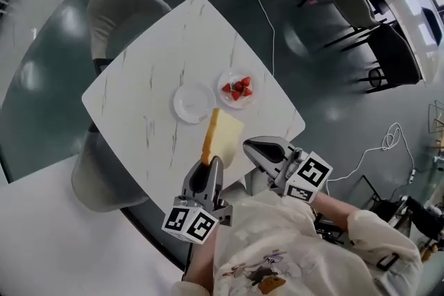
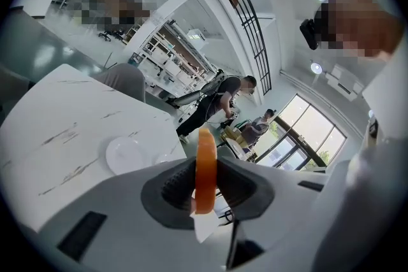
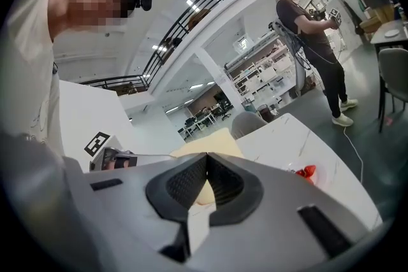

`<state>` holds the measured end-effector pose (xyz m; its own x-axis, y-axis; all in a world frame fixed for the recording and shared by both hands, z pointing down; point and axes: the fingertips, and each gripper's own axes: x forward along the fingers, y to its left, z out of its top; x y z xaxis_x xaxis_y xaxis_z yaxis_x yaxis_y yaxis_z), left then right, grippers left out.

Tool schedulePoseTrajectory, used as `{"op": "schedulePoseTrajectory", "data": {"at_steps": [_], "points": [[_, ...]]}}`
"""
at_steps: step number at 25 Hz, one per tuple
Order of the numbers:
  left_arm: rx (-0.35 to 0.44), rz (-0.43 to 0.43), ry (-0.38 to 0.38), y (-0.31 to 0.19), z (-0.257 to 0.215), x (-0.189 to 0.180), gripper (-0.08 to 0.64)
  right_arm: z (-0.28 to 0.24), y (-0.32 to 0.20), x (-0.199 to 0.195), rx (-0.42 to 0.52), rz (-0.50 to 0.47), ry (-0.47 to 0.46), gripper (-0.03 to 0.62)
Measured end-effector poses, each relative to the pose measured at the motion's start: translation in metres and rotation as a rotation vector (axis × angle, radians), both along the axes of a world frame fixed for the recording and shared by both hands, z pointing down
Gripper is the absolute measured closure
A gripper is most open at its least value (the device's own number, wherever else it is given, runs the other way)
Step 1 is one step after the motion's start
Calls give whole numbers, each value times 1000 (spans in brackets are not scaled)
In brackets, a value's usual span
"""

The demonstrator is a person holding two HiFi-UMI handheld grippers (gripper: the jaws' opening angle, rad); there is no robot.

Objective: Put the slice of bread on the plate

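Note:
A slice of bread [image 1: 223, 136] with an orange crust stands on edge over the near part of the white marble table [image 1: 139, 90], and my left gripper [image 1: 210, 163] is shut on its lower end. In the left gripper view the slice [image 2: 205, 148] shows edge-on, pinched between the two dark pads of that gripper [image 2: 205, 176]. The empty white plate [image 1: 193, 102] lies just beyond the bread, also seen as a plate [image 2: 125, 155] to the left of the jaws. My right gripper [image 1: 258, 148] hovers shut and empty to the right of the slice, and the bread [image 3: 210, 142] shows behind its closed jaws.
A second plate with strawberries [image 1: 238, 89] sits to the right of the empty one; the strawberries [image 3: 306, 171] also appear in the right gripper view. Grey chairs [image 1: 125, 3] surround the table. A cable [image 1: 267, 17] runs over the floor, and a person [image 3: 312, 35] stands beyond the table.

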<state>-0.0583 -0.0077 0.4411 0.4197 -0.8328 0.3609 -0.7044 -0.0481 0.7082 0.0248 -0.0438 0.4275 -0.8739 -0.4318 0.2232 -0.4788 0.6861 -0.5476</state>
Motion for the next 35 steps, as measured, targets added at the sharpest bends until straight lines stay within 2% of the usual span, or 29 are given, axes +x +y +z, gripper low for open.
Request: {"op": "schedulePoseTrajectory", "data": {"at_steps": [6,19,23,29,35], "points": [[-43,-51,67,-12,26,-7,463,18,-20,-9,-38,7,-17,588],[-58,-151,112,-40,82,-26,463,80,-49,-38,-97,-80,27,588],[-87,-214,116,-45,103,-36,463,98,-52,-49,-104,-115,37,588],[-132,-310,187,-53,133,-49,463,117,-52,-70,-124,-174,31,588],[-161,-364,239,-65,160,-57,463,134,-51,-81,-156,-209,35,588]]}}
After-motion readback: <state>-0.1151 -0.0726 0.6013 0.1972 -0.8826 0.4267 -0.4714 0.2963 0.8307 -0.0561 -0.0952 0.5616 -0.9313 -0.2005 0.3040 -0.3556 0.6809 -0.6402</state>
